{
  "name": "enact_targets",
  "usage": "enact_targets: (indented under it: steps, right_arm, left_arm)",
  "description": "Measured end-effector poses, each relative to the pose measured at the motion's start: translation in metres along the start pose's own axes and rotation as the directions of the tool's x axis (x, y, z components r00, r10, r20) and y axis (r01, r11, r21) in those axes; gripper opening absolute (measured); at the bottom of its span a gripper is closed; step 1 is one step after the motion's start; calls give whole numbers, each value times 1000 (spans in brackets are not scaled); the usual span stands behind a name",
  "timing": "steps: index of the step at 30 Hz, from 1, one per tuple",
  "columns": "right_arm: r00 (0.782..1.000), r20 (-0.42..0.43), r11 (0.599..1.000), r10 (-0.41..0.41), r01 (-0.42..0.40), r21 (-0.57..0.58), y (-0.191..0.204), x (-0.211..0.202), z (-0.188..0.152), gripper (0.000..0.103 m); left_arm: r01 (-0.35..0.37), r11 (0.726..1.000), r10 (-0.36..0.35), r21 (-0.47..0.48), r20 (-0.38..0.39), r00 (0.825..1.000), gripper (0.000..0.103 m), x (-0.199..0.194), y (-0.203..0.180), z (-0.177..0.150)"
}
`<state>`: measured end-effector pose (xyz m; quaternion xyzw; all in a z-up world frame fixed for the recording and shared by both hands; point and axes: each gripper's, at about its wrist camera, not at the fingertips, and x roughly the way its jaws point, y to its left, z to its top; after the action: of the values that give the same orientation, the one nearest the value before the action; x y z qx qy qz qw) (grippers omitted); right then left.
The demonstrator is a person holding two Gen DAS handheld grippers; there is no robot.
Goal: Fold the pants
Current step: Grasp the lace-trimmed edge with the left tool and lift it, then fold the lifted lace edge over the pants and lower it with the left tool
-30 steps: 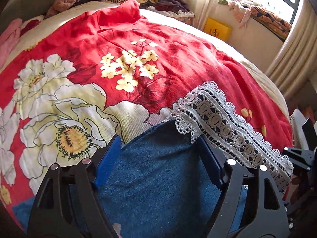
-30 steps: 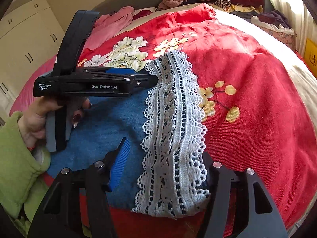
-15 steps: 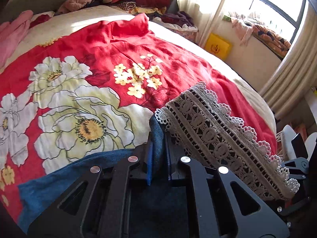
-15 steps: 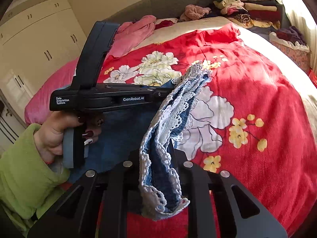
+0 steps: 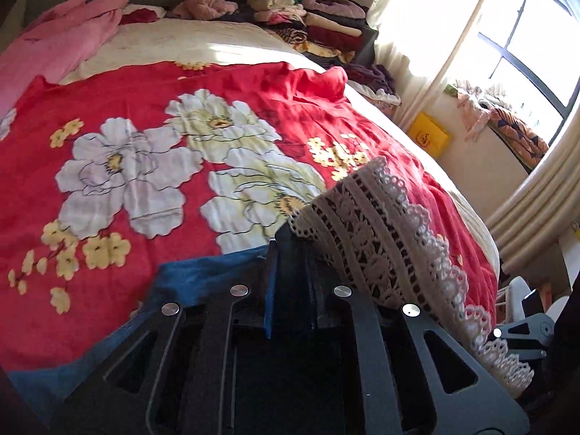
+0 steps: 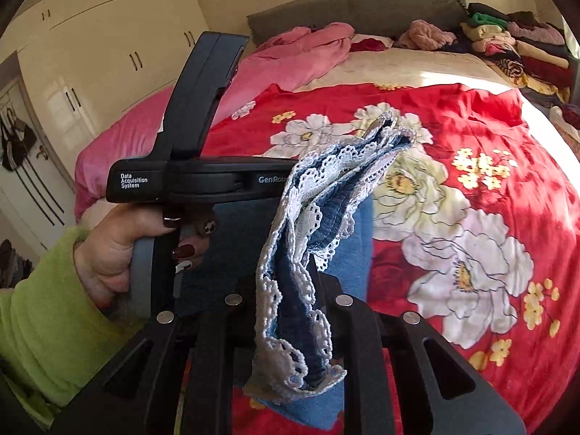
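Both grippers are clamped on the pants point(image 6: 311, 253), which are lifted off the red floral bedspread point(image 6: 489, 152) at the lace-trimmed hem end.

Right gripper point(image 6: 290, 290): jaws closed on a bunched fold of blue denim and white lace trim point(image 6: 308, 217). Fabric sticks up between the jaws and also spills out below them toward the camera. The rest of that bunch runs forward and up from the jaws to a peak over the bedspread's white flowers.

Left gripper point(image 5: 290, 264): jaws closed on the dark denim edge right beside the lace band point(image 5: 380, 224). From the pants' pinch point the lace drapes off to the right and back down past the gripper frame; blue denim trails left and toward the camera, lying on the bedspread.

In the right wrist view the left gripper point(image 6: 275, 181) sits left of the pants, body level, hem bunch touching its front end. The person's left hand point(image 6: 119, 250) wraps its grey handle, dark red nails, green sleeve point(image 6: 47, 326).

Beyond the pants: bedspread covers most of the bed. Pink blanket point(image 6: 297, 54) at the far left of the bedspread near the grey headboard point(image 6: 362, 7). Stack of folded clothes point(image 6: 518, 43) at the far right corner. White wardrobe doors point(image 6: 108, 36) left of the bed. Window with curtains point(image 5: 525, 54) right of the bed, yellow box point(image 5: 429, 137) on the floor below it.
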<state>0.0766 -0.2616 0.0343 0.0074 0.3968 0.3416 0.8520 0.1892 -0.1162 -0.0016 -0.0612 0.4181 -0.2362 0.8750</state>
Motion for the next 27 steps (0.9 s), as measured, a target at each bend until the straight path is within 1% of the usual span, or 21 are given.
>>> enact_targets:
  steps: [4,5,6,7,8,9,11,12,13,15,18,19,20,21,22,23,24,26,27]
  right_arm:
    - [998,-63,998,16,-20,-58,30,33,0,16]
    - [997,-76,997,15,-20,-70,35,40,-1,16]
    - [996,-92,996,14,-22,-88,43,49,-2,16]
    - [995,-102,995,11,-21,-101,49,56,-3,16]
    - [993,-115,993,5,-18,-115,56,65,-5,16]
    - [992,-126,992,2,-18,-122,61,71,-7,18]
    - [989,-146,992,12,-30,-123,67,81,-12,21]
    - [987,-159,991,20,-41,-128,69,86,-14,28]
    - [986,-161,990,32,-54,-128,73,88,-15,40]
    - [985,-154,986,81,-101,-132,80,85,-15,53]
    - [983,-116,979,143,-157,-129,81,66,-12,57]
    - [984,-99,980,147,-159,-122,76,59,-10,59]
    - [987,-74,982,145,-153,-110,70,50,-7,59]
    - [989,-51,985,141,-146,-95,62,42,-5,62]
    - [990,-33,987,134,-136,-82,54,36,-3,63]
    - [995,-7,993,104,-104,-64,43,29,-1,64]
    - [998,7,997,61,-60,-46,32,27,1,64]
    - [1000,4,1000,-24,23,19,5,30,7,64]
    - [999,-2,998,-35,35,49,-6,33,10,64]
  left_arm:
    - [-28,992,34,-120,49,998,9,-30,43,-5]
    - [-42,986,54,-159,71,996,10,-41,59,-8]
    - [-37,983,54,-182,90,994,13,-49,68,-10]
    - [-20,978,44,-209,112,993,16,-58,79,-13]
    - [1,969,32,-247,132,991,20,-65,92,-17]
    - [18,957,25,-289,144,989,24,-71,103,-22]
    - [53,930,8,-363,166,986,26,-81,123,-30]
    - [63,922,3,-383,170,985,27,-83,127,-34]
    - [66,916,1,-397,167,986,28,-83,130,-37]
    - [65,914,-4,-401,151,988,33,-79,129,-40]
    - [88,914,-41,-396,125,991,37,-68,119,-41]
    - [100,912,-59,-397,115,992,40,-65,118,-43]
    - [114,909,-80,-400,100,992,45,-61,115,-44]
    - [121,908,-94,-401,87,992,52,-57,117,-46]
    - [123,906,-103,-405,71,992,57,-52,116,-47]
    - [115,906,-100,-408,57,993,61,-47,115,-48]
    - [100,908,-89,-407,47,995,61,-44,114,-49]
    - [65,918,-60,-392,26,998,61,-36,109,-49]
    - [50,922,-45,-384,21,999,61,-33,106,-48]
